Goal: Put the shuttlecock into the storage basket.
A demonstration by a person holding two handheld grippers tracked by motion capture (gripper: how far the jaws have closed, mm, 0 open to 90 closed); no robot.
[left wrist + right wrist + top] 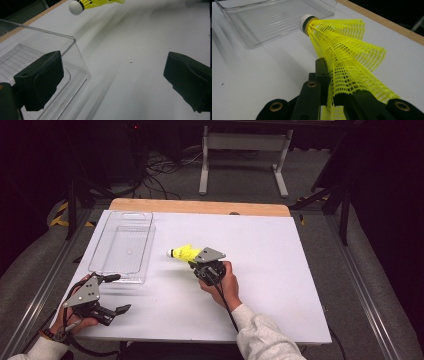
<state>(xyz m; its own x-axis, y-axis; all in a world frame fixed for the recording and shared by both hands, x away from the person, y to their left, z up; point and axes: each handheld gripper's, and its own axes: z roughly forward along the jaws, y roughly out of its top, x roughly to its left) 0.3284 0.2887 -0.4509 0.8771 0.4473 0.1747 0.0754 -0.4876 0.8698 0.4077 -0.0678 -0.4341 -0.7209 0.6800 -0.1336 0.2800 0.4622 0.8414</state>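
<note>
Bright tabletop, dark surroundings, streaky motion blur

Tray (123, 247) on table (260, 270), left of centre, toward far edge. Shuttlecock (183, 253) just right of tray, near table centre, cork end toward tray, held off table by right gripper (197, 261). Left gripper (114, 292) at near-left corner, just before tray's near end.

Black tongs (111, 293) w/ grey plates, cables; sleeves prob. white.
</note>
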